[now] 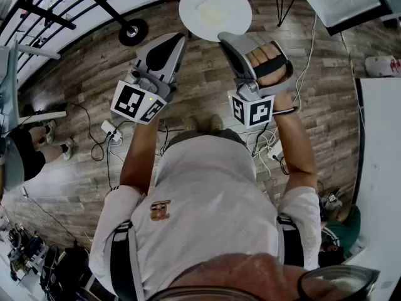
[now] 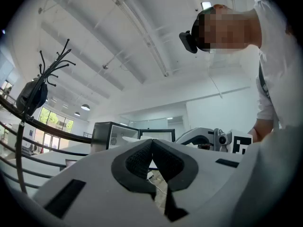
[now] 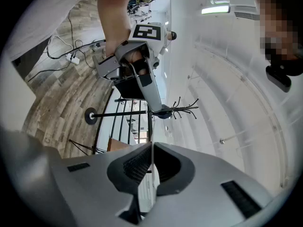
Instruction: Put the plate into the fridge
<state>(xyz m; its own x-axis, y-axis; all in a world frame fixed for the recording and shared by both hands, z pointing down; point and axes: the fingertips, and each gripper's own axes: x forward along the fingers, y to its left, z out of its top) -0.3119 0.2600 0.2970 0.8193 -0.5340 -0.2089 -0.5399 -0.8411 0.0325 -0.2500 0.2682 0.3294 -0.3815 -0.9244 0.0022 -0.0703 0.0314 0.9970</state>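
Two grippers are sitting side by side in the upper middle of the head view. The right gripper (image 1: 224, 37) is pinching the near rim of a white plate (image 1: 214, 10), its jaws drawn almost together on the thin edge (in the right gripper view that edge is showing as a pale line between the dark pads (image 3: 137, 167)). The plate is lying roughly level beyond the jaw tips, at the top centre of the frame, above the wood floor (image 1: 81, 93). The person's right hand (image 1: 268, 63) is wrapping the handle, and the marker cube (image 1: 250, 110) is sitting just below it.

The left gripper (image 1: 177, 41) is carrying nothing; its jaws are meeting at the tips, just beside the plate's lower left edge.

Further out, the round black base of a coat stand (image 1: 133, 32) is resting on the floor at the upper left; cables and a white power strip (image 1: 108, 129) are trailing at the middle left; a white table (image 1: 381, 168) is running down the right edge. A dark-framed cabinet (image 2: 110, 135) is standing at the centre left of the left gripper view.
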